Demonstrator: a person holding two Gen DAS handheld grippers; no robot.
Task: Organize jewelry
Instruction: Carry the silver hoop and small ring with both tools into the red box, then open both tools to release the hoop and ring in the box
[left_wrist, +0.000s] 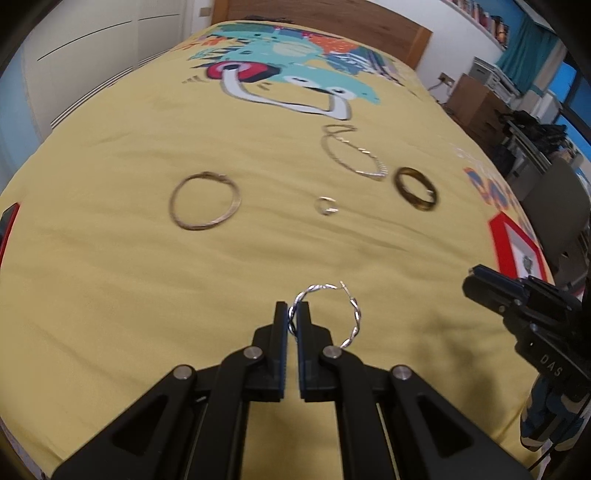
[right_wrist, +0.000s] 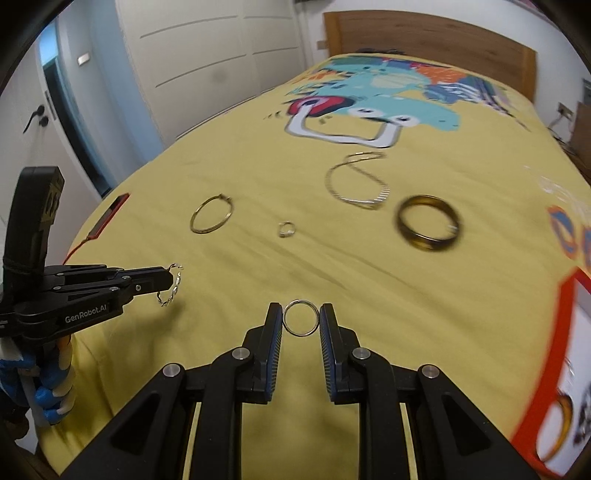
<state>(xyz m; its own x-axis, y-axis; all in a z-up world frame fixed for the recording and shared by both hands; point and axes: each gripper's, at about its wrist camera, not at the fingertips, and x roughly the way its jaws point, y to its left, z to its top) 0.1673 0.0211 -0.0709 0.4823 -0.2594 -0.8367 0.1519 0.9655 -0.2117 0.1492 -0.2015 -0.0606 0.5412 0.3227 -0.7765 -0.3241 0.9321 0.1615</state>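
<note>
Left gripper (left_wrist: 292, 314) clenched on twisted silver hoop (left_wrist: 325, 314), held clear of yellow bedspread (left_wrist: 110, 258). Right gripper (right_wrist: 301, 319) pinching plain silver ring (right_wrist: 300, 322) across its width, ring upright. Red-edged tray (right_wrist: 554, 369) low to the right, nearer right gripper; likely drop point. Bangles, chain, small ring lying ahead. Legible: "GenRobot.AI" and "DAS" on grippers.
</note>
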